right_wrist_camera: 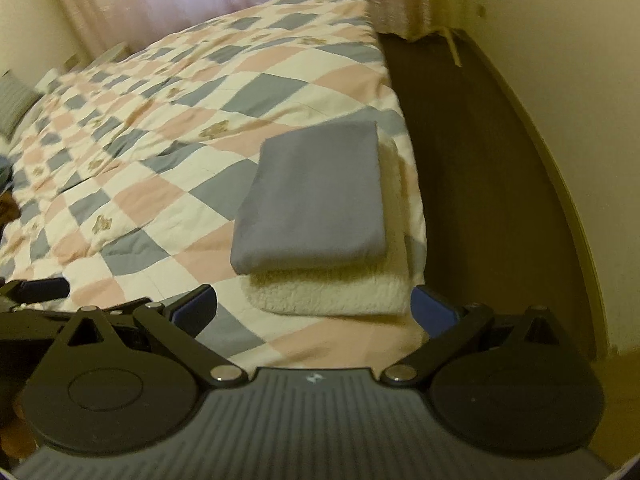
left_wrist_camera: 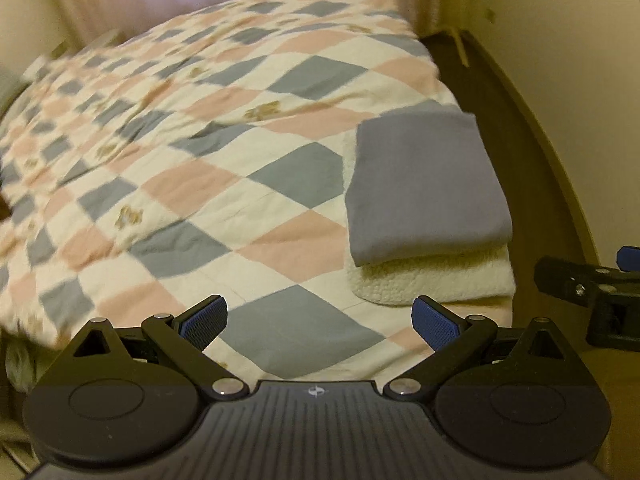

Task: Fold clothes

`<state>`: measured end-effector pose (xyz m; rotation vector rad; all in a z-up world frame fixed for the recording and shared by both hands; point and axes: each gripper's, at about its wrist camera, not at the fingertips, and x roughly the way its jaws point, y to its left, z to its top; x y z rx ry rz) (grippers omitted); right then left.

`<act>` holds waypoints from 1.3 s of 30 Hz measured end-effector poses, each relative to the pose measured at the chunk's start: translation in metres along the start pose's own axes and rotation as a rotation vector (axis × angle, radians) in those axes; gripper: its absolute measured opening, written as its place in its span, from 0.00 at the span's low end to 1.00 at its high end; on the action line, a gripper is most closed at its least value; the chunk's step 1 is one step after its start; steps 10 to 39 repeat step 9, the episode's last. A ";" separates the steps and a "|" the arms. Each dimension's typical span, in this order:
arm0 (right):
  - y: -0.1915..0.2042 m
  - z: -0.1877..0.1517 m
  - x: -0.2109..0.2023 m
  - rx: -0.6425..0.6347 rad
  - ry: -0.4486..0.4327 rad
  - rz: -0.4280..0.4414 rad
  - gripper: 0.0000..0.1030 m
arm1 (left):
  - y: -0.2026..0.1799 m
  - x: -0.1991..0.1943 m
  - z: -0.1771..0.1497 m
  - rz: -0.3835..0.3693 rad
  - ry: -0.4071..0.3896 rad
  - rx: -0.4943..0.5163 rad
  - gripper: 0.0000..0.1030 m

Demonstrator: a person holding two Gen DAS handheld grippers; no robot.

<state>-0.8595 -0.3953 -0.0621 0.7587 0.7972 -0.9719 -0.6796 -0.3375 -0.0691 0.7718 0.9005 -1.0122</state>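
A folded cloth (right_wrist_camera: 316, 196) lies on a fleece (right_wrist_camera: 332, 292); both sit at the quilt's (right_wrist_camera: 160, 160) right edge; floor (right_wrist_camera: 480, 160) lies right.

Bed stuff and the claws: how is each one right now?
Grey cloth: folded, lying on the fluffy blanket.
Fluffy blanket: folded, underneath, at the bed's corner.
Quilt: spread out, slightly wrinkled.
Left claw: open, empty.
Right claw: open, empty.

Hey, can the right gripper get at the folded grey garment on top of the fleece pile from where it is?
Probably yes. The right gripper is open and empty, facing the folded grey garment on the cream fleece near the bed's edge. Only bare quilt lies between them.
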 end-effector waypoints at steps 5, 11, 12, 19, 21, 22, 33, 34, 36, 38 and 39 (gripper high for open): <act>0.006 -0.012 0.002 0.041 0.032 -0.047 0.99 | 0.002 0.008 0.004 -0.048 -0.002 0.052 0.98; 0.004 -0.008 0.001 0.049 0.030 -0.066 0.99 | 0.002 0.011 0.010 -0.100 -0.015 0.041 0.98; 0.004 -0.008 0.001 0.049 0.030 -0.066 0.99 | 0.002 0.011 0.010 -0.100 -0.015 0.041 0.98; 0.004 -0.008 0.001 0.049 0.030 -0.066 0.99 | 0.002 0.011 0.010 -0.100 -0.015 0.041 0.98; 0.004 -0.008 0.001 0.049 0.030 -0.066 0.99 | 0.002 0.011 0.010 -0.100 -0.015 0.041 0.98; 0.004 -0.008 0.001 0.049 0.030 -0.066 0.99 | 0.002 0.011 0.010 -0.100 -0.015 0.041 0.98; 0.004 -0.008 0.001 0.049 0.030 -0.066 0.99 | 0.002 0.011 0.010 -0.100 -0.015 0.041 0.98; 0.004 -0.008 0.001 0.049 0.030 -0.066 0.99 | 0.002 0.011 0.010 -0.100 -0.015 0.041 0.98; 0.004 -0.008 0.001 0.049 0.030 -0.066 0.99 | 0.002 0.011 0.010 -0.100 -0.015 0.041 0.98; 0.004 -0.008 0.001 0.049 0.030 -0.066 0.99 | 0.002 0.011 0.010 -0.100 -0.015 0.041 0.98; 0.004 -0.008 0.001 0.049 0.030 -0.066 0.99 | 0.002 0.011 0.010 -0.100 -0.015 0.041 0.98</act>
